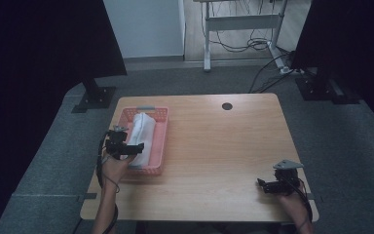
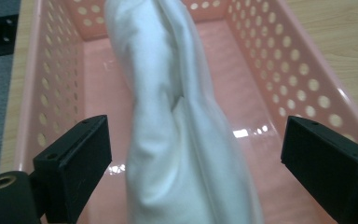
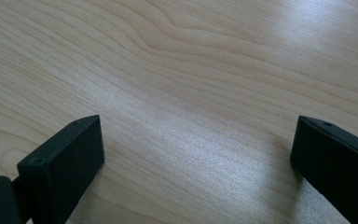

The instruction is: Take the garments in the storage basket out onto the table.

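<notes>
Cloth point(image 2: 177, 121) lies in the pink basket point(image 1: 161, 141) at middle left, between the left gripper's point(image 2: 193, 172) wide-open, empty jaws, and could slip out if they shut on a thin fold; the right gripper point(image 3: 196, 163) gapes empty.

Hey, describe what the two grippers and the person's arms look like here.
Both grippers are black. The left gripper has two blocky rectangular fingers with small screw holes, and a black cable trails back along the forearm. The right gripper has the same matte black fingers and carries a grey three-cornered plate on top. Both forearms are bare, with no sleeves in sight.
</notes>
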### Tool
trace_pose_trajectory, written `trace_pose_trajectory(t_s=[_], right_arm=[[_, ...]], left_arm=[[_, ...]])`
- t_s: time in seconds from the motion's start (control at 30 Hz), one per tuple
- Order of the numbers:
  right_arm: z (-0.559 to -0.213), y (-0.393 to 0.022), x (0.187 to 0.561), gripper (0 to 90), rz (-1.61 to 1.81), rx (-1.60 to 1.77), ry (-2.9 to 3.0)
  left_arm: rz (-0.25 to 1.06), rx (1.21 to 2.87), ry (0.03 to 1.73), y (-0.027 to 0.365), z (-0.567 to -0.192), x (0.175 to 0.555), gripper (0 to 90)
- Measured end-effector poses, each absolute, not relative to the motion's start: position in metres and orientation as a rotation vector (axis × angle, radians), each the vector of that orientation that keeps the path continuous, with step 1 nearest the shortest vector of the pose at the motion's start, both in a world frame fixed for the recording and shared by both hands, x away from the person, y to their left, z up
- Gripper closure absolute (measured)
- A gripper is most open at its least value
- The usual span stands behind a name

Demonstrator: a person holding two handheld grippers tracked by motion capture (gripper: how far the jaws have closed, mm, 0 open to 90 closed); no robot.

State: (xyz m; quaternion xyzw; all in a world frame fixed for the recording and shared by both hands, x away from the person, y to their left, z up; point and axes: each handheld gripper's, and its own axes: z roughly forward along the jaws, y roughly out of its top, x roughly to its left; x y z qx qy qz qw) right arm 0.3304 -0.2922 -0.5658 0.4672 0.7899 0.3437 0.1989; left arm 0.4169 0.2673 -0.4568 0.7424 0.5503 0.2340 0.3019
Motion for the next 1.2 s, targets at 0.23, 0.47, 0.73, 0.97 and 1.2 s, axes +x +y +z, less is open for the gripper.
trace_pose_trajectory(t_s=[0.23,0.47,0.73,0.97,1.2], right_arm=[[-0.566,-0.292,0.33,2.3,0.962,1.309,2.209],[-0.566,-0.292,0.33,2.3,0.96,1.309,2.21],[-0.566,-0.292,0.33,2.3,0.961,1.309,2.21],[-0.566,-0.292,0.33,2.3,0.961,1.309,2.21],[-0.566,-0.292,0.33,2.3,0.961,1.308,2.21]], left_arm=[[0.612,1.963,1.489,0.268,-0.461,0.431,8.7],[0.6,1.956,1.533,0.268,-0.465,0.445,8.6],[0.573,1.969,1.534,0.269,-0.471,0.46,10.0],[0.553,1.972,1.544,0.267,-0.475,0.472,12.6],[0.539,2.017,1.545,0.265,-0.479,0.485,13.6]])
